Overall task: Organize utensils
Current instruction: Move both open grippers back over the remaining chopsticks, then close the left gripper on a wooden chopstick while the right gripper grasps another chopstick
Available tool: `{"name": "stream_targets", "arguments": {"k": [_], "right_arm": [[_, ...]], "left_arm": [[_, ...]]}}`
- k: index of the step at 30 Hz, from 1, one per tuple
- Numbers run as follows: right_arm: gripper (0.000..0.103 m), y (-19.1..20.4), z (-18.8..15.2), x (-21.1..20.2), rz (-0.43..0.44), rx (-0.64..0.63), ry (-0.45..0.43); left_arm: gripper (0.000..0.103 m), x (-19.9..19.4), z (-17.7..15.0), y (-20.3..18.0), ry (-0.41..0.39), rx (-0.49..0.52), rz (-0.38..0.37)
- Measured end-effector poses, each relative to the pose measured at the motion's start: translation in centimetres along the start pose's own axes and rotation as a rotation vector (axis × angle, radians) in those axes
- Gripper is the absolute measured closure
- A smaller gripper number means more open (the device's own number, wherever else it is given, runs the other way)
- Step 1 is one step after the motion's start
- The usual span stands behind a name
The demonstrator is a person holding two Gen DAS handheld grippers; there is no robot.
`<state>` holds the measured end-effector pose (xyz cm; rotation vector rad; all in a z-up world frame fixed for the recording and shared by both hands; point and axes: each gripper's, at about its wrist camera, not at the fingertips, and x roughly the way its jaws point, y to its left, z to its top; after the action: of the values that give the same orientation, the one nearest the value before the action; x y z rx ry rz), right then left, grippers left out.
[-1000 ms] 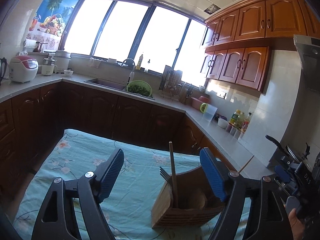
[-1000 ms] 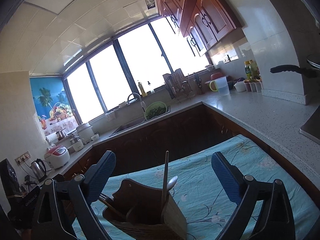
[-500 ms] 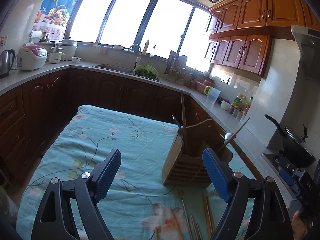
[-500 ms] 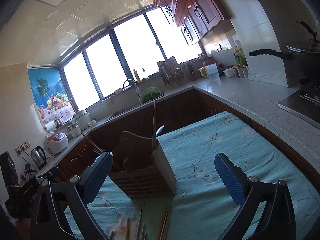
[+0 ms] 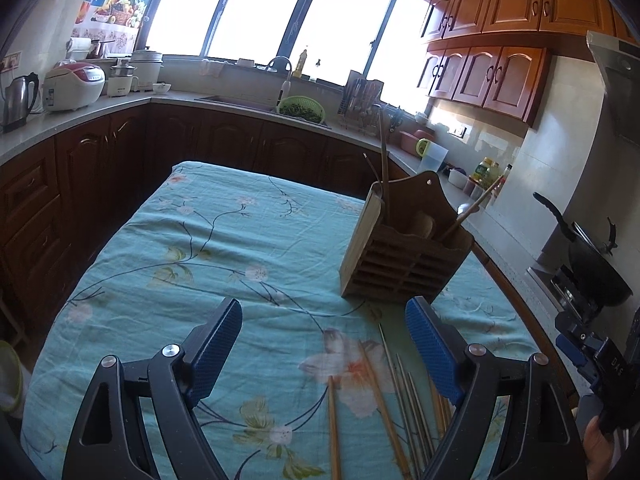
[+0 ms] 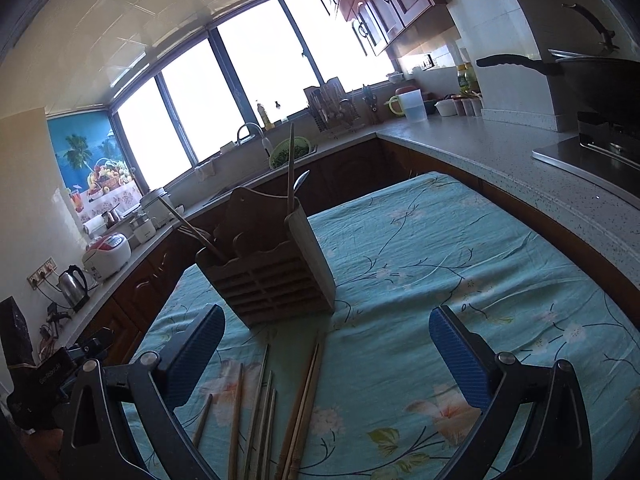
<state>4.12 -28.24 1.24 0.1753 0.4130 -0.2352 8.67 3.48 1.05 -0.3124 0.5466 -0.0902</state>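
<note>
A kitchen with dark wooden base cabinets and a pale stone counter wraps around a central worktop [image 5: 132, 280] covered by a turquoise cloth printed with blossoms and branches. Bright windows run along the far wall above a sink, where a green colander [image 5: 301, 109] of greens sits. A rice cooker [image 5: 74, 86] and an electric kettle [image 5: 18, 102] stand on the counter to the left, and a black wok [image 5: 592, 264] rests on the stove at the right.

On the cloth stands a wooden utensil holder [image 5: 404, 256] with a slatted front and a raised back board. Several utensils stand in it: a long wooden handle rises nearly upright at one end and another handle leans outward at the other.

In front of the holder, a loose bundle of chopsticks [image 5: 384, 392] lies flat on the cloth, some wooden and some metal, roughly parallel and pointing toward the holder.

The left gripper [image 5: 324, 356] hovers over the cloth with its blue-padded fingers [image 5: 218, 344] spread wide and holding nothing; the chopsticks lie below the gap, toward its right finger. The right gripper [image 6: 326, 354] likewise has its fingers [image 6: 456, 360] wide apart and empty, with the chopsticks [image 6: 272, 400] beneath the gap, nearer its left finger, and the holder [image 6: 268, 276] just beyond. Part of a hand [image 5: 598, 446] shows at the lower right edge of the left wrist view.
</note>
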Motion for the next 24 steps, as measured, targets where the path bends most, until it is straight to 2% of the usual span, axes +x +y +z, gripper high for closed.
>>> {"name": "stream_targets", "arguments": {"k": [8,18,20,22,24], "right_arm": [[0.000,0.8,-1.4,0.7,0.007,-0.038,0.039],[0.003,2.5,-1.4,2.1,0.037,-0.088,0.074],[0.009,2.8,-1.4,2.7,0.036,-0.096,0.088],[0.024,2.9,-1.5,3.5,0.031,-0.099,0.112],[0.034,2.9,-1.6,4.4,0.031,-0.095,0.144]], "left_arm": [[0.019,-0.3,-0.4,0.0,0.065,0.010,0.020],[0.020,0.2,0.0,-0.5,0.131,0.059,0.035],[0.020,0.7,-0.1,-0.9,0.153,0.076,0.035],[0.021,1.1,-0.3,-1.3,0.177,0.094,0.032],[0.021,1.9,-0.4,-1.7,0.210,0.108,0.029]]}}
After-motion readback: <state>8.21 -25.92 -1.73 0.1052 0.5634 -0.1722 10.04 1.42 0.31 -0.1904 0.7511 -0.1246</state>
